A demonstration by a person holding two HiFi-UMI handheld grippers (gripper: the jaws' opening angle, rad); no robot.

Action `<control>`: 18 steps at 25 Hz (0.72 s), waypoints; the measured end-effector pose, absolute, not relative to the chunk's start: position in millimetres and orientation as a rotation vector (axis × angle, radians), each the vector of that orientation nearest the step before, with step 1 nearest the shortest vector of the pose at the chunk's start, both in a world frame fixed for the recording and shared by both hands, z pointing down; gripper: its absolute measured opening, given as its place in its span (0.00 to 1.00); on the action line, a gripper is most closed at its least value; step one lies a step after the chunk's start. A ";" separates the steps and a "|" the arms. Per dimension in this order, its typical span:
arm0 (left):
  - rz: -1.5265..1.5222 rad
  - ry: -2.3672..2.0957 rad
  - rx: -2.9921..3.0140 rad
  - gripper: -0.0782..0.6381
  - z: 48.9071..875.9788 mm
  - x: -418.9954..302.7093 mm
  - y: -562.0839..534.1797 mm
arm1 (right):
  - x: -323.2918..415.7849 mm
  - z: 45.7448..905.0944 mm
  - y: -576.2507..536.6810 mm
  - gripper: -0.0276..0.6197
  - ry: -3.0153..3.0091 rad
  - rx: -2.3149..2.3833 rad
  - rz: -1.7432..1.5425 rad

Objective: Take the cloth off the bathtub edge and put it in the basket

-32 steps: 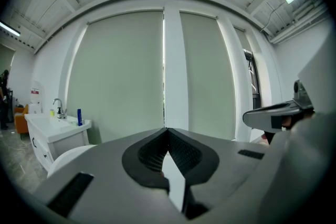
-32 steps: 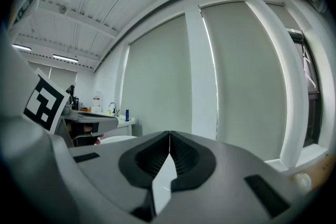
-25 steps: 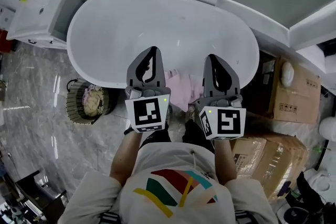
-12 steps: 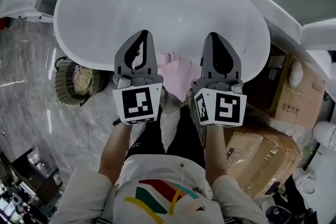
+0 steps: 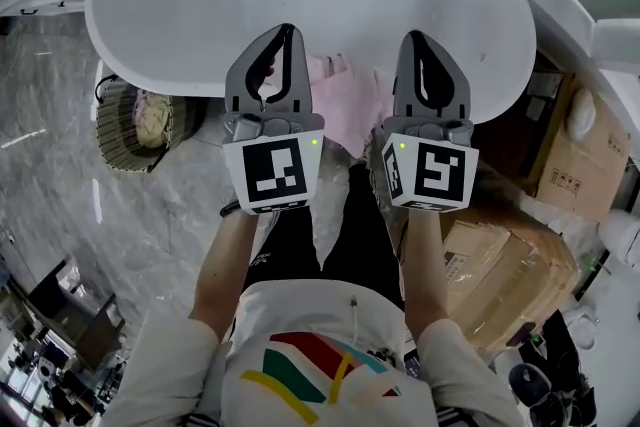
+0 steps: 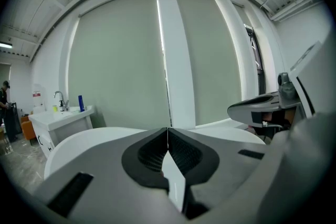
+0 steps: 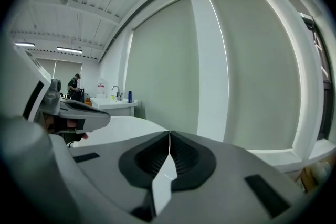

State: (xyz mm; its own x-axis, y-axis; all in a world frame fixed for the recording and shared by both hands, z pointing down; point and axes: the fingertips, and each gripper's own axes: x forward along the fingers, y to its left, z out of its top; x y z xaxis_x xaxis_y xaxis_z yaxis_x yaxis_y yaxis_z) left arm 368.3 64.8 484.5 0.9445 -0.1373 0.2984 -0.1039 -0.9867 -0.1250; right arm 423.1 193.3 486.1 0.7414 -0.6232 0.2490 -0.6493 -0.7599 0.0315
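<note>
A pink cloth (image 5: 350, 105) hangs over the near edge of the white bathtub (image 5: 200, 5), between my two grippers in the head view. My left gripper (image 5: 288, 29) is shut and empty, its tip over the tub rim just left of the cloth. My right gripper (image 5: 417, 39) is shut and empty too, just right of the cloth. A round woven basket (image 5: 135, 120) with pale cloth inside stands on the floor left of the tub. In the left gripper view the jaws (image 6: 167, 129) meet with nothing between them; the same holds in the right gripper view (image 7: 169, 134). The cloth is hidden in both gripper views.
Cardboard boxes (image 5: 575, 160) stand on the floor to the right of the tub. A white vanity with a tap (image 6: 62, 113) stands at the far left. Grey marble floor (image 5: 60, 215) spreads to the left. A person (image 7: 74, 84) stands far off by the sink.
Both grippers have come lower toward the tub edge and the cloth, still shut. The head view has shifted, so the tub and basket sit higher in the picture.
</note>
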 end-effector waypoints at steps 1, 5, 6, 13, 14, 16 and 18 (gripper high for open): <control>-0.488 0.186 -2.999 0.13 490.8 367.0 65.1 | 421.0 491.7 193.4 0.06 -1.047 2.813 0.358; -0.562 0.193 -3.023 0.13 519.1 362.7 67.4 | 410.9 518.3 195.8 0.06 -1.076 2.777 0.440; -0.574 0.189 -3.026 0.13 525.6 361.6 68.8 | 408.0 525.2 196.8 0.06 -1.076 2.769 0.460; -0.660 0.177 -3.079 0.13 561.2 355.7 76.2 | 394.4 565.8 200.9 0.06 -1.072 2.721 0.580; -0.674 0.178 -3.089 0.13 564.8 354.2 77.5 | 394.1 569.1 202.0 0.06 -1.068 2.719 0.592; -0.704 0.171 -3.088 0.13 571.6 351.2 80.1 | 393.3 573.9 203.3 0.06 -1.072 2.720 0.612; -0.723 0.149 -3.078 0.13 576.9 348.9 82.7 | 391.6 576.6 202.9 0.06 -1.095 2.726 0.626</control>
State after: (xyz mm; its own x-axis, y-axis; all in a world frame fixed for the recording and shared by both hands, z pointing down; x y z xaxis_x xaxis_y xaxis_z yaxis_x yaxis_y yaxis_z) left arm 348.9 82.7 576.9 0.8911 -0.0865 0.4455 -0.0972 -0.9953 0.0011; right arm 391.6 202.9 576.6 0.6491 -0.6300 0.4263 -0.6872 -0.7260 -0.0265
